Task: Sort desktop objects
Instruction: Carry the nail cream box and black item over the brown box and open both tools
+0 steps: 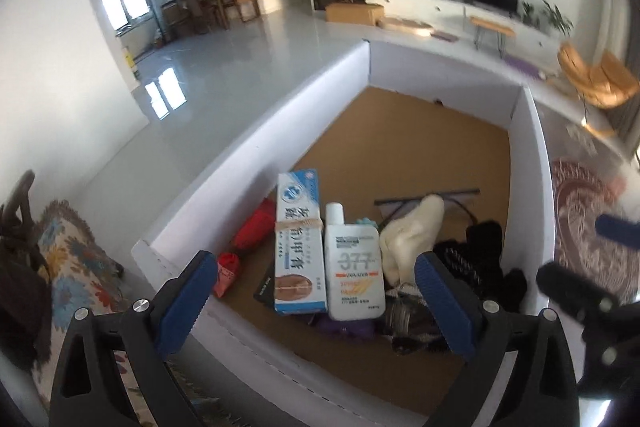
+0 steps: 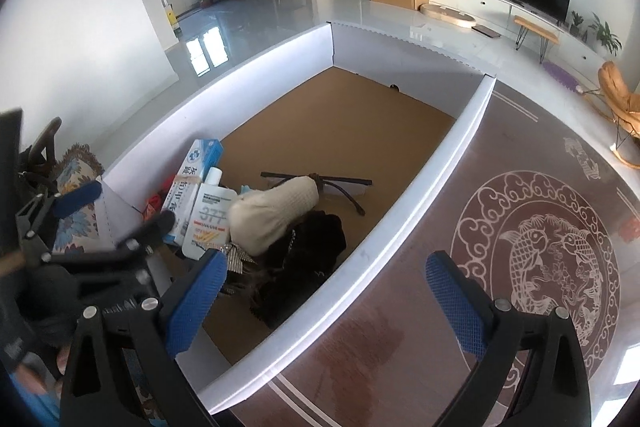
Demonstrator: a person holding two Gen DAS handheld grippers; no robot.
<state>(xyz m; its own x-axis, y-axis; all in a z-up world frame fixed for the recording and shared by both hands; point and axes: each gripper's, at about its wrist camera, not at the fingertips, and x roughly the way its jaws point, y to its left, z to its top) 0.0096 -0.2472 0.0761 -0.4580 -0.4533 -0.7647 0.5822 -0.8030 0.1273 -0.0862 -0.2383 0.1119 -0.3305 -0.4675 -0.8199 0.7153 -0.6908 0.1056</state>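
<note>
Item: white bottle [image 1: 354, 269], inside white-walled box [image 1: 256, 147], long axis pointing away. Left hand-held gripper [image 1: 316, 301]: wide open, empty, directly before it, nearer. Right hand-held gripper [image 2: 324, 301]: open, empty, offset over box wall.

The far half of the white-walled box [image 2: 404, 223] lies bare, brown floor open to a gripper, while its near corner is crowded by a toothpaste carton [image 1: 298, 239], white bottle [image 1: 354, 267], cream sock [image 2: 272, 215] and black cloth [image 2: 312, 247].
</note>
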